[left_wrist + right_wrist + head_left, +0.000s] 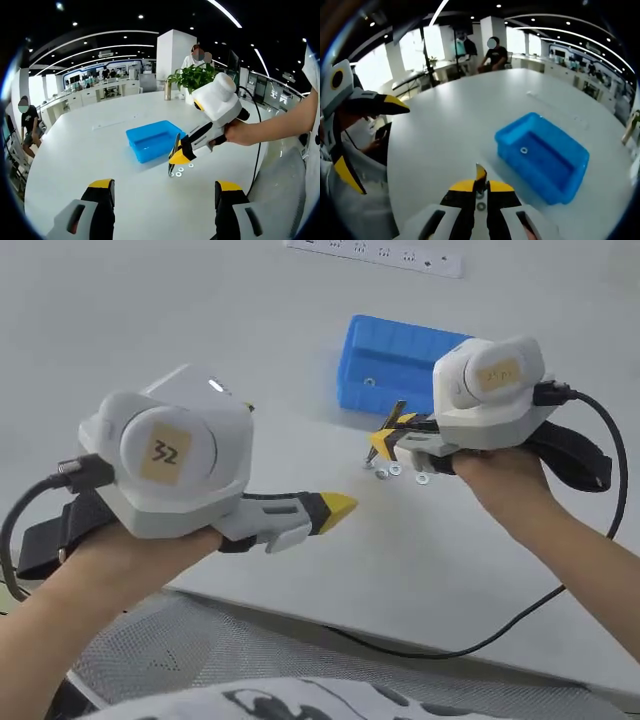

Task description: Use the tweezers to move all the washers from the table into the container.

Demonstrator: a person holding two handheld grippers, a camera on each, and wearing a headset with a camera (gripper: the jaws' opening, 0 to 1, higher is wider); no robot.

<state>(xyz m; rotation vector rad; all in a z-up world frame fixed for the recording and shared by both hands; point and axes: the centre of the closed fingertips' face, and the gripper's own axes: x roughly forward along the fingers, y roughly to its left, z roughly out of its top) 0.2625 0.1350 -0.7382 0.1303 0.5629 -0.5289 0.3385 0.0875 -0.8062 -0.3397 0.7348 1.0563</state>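
Note:
My right gripper (385, 443) is shut on a pair of tweezers (392, 420), whose tips point down at the table. Just under them lie three small metal washers (396, 471), which also appear below the tweezers' tip in the left gripper view as washers (181, 170). Whether the tips hold one I cannot tell. The blue container (395, 362) stands just behind, with one washer (523, 150) on its floor. In its own view the right gripper (481, 186) has the tweezers (480, 173) sticking out between its jaws. My left gripper (335, 508) hovers at the near left, open (165, 192) and holding nothing.
A white power strip (385, 254) lies at the far edge of the white table (250, 300). The right gripper's black cable (590, 540) trails over the near edge. A potted plant (192, 77) and several people are far off in the room.

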